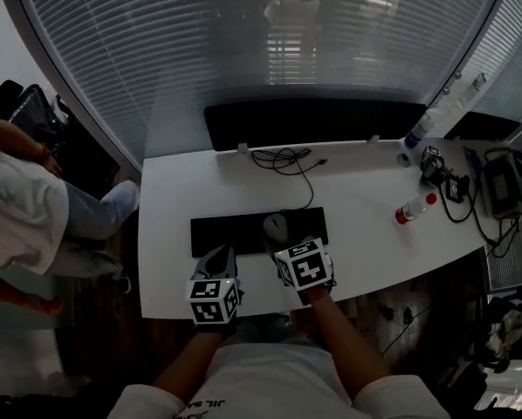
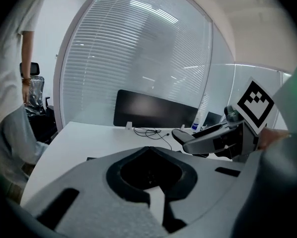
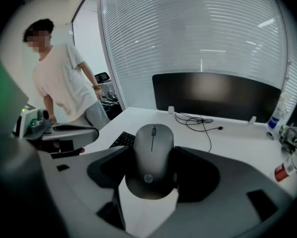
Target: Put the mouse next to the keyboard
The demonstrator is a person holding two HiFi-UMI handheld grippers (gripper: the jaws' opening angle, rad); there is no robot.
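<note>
My right gripper (image 3: 152, 153) clamps the mouse (image 3: 151, 133) by its sides, length pointing ahead; the keyboard (image 3: 120, 139) lies just ahead-left, lower

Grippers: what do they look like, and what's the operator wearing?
The left gripper and right gripper match: broad grey moulded fingers with dark inner edges, each carrying a white cube with black square markers. No cables show on them. The person wears a white short-sleeved shirt with dark lettering.
</note>
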